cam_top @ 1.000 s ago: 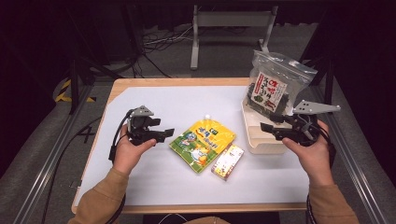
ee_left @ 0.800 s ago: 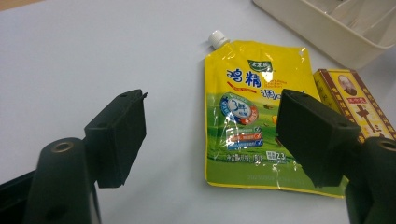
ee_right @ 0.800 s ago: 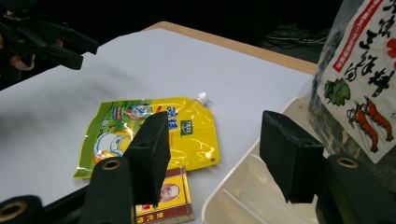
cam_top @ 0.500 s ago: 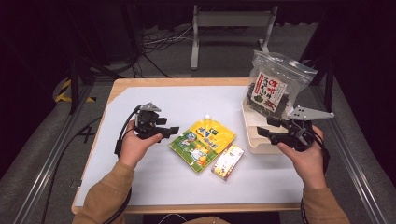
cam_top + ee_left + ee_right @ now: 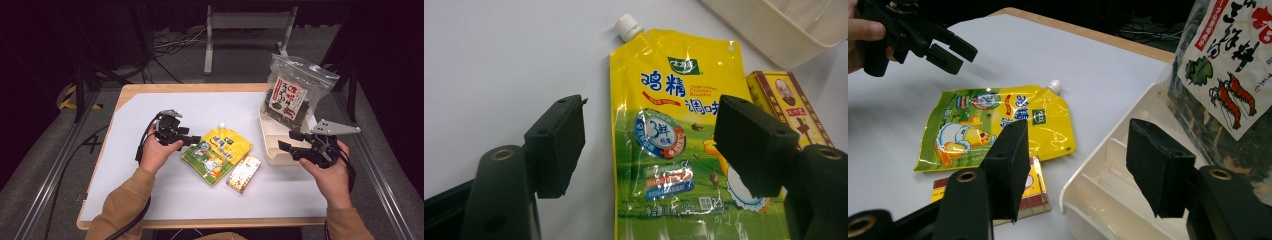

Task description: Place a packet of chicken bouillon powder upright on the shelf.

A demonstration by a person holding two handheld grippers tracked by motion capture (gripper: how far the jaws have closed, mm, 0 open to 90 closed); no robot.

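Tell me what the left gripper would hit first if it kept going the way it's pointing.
Likely the yellow spouted pouch: the left gripper has open jaws framing it, nothing gripped. The small box lies just beyond; depth is hard to judge.

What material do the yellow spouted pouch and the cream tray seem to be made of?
Yellow spouted pouch: likely flexible plastic film with a glossy finish, since it shows bright glare spots and soft wrinkles; its white screw cap looks like hard plastic. Cream tray: probably rigid moulded plastic with a smooth, slightly shiny finish, judging by its thin walls and rounded rim.
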